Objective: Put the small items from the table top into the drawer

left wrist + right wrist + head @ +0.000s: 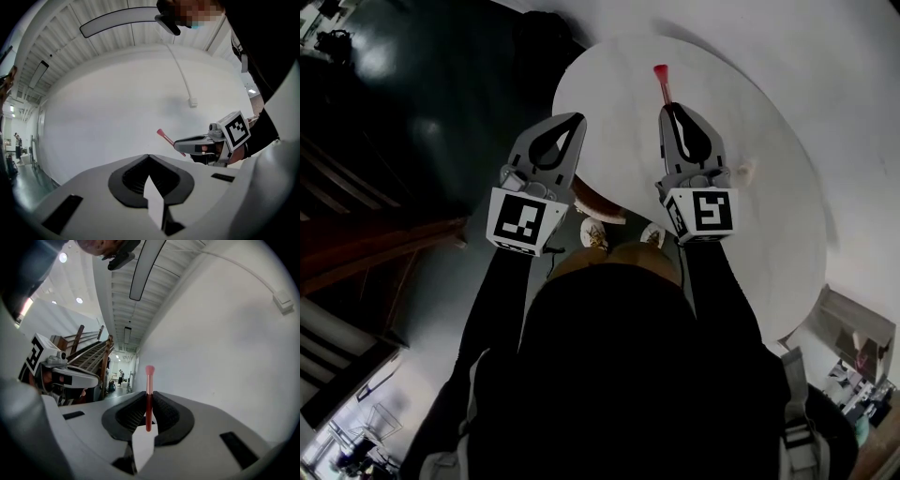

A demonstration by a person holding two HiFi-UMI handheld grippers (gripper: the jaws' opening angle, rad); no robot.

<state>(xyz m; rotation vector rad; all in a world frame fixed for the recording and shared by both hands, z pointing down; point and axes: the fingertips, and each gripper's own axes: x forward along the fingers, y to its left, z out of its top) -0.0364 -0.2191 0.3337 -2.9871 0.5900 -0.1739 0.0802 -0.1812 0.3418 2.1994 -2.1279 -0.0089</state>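
Right hand-held gripper pinched tight on a thin red stick w/ a flared pink tip. It's held low on the shaft, tip poking fwd over the round white surface. Stick is prob. light, stiff, smooth plastic, so it could pivot or slip; mid-shaft grip is safer. Left hand-held gripper closed, nothing in it. Matte grey jaws, ribbed black pads. No drawer in view.

Head view is dim and contrasty; other views bright, fisheye-warped, dark-cornered.
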